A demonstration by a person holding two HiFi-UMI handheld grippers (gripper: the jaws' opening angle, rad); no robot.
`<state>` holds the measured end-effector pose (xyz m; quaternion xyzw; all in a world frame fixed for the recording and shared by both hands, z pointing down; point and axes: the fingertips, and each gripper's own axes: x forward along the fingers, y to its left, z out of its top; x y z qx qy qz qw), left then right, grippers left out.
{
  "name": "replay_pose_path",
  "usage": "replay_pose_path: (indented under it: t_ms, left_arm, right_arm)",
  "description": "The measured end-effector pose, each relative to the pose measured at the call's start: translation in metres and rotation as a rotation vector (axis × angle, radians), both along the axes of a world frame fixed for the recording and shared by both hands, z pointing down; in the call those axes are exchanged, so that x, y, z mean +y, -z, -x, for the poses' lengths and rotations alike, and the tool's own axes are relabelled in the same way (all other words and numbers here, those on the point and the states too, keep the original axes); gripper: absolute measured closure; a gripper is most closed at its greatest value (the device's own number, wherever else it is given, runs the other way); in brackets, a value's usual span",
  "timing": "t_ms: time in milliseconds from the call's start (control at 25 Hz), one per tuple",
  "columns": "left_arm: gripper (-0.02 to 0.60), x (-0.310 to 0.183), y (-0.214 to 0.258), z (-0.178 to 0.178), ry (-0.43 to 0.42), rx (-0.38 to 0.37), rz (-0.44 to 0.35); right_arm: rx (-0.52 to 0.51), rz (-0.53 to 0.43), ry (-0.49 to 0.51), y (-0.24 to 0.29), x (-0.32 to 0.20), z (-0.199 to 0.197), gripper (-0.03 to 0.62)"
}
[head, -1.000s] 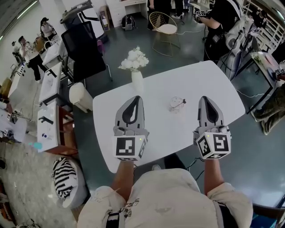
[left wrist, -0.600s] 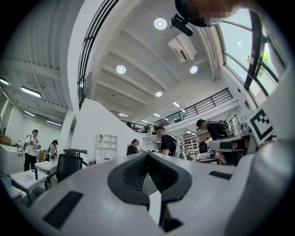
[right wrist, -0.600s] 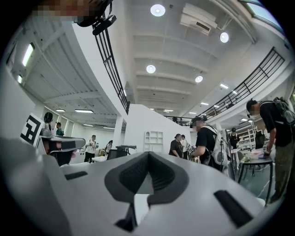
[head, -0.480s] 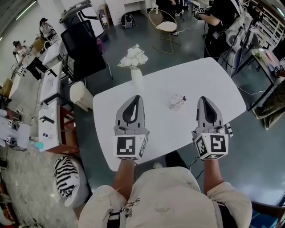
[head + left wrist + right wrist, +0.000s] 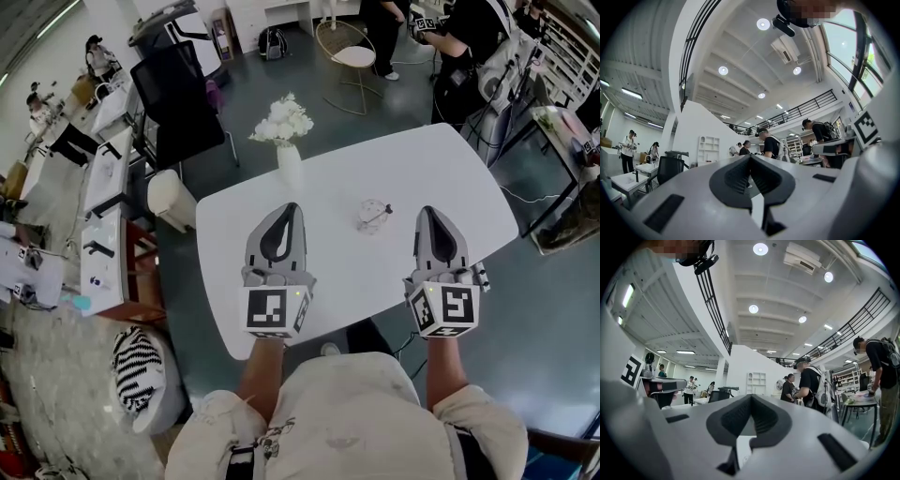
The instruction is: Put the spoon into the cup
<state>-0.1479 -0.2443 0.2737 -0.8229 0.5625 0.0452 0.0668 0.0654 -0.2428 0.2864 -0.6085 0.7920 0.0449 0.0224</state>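
A small clear cup stands on the white table, between my two grippers and a little farther out. A spoon lies in it, its dark handle end poking out to the upper right. My left gripper hovers over the table to the cup's left, jaws shut with nothing in them. My right gripper hovers to the cup's right, also shut and empty. In the left gripper view the left gripper points level across the room, as does the right gripper in its own view; neither shows the cup.
A white vase of white flowers stands at the table's far edge, beyond the left gripper. A black office chair and a small white bin are off the table's left corner. A wire chair and people stand farther back.
Both grippers have kept still. Only people in the background have walked.
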Motion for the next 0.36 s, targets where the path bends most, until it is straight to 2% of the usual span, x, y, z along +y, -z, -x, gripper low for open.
replay_pose_path:
  t_ms: [360]
  left_arm:
    - [0.578,-0.003,-0.002,0.012,0.011,0.005,0.000]
  right_arm:
    - [0.008,0.001,0.005,-0.002,-0.005,0.012,0.606]
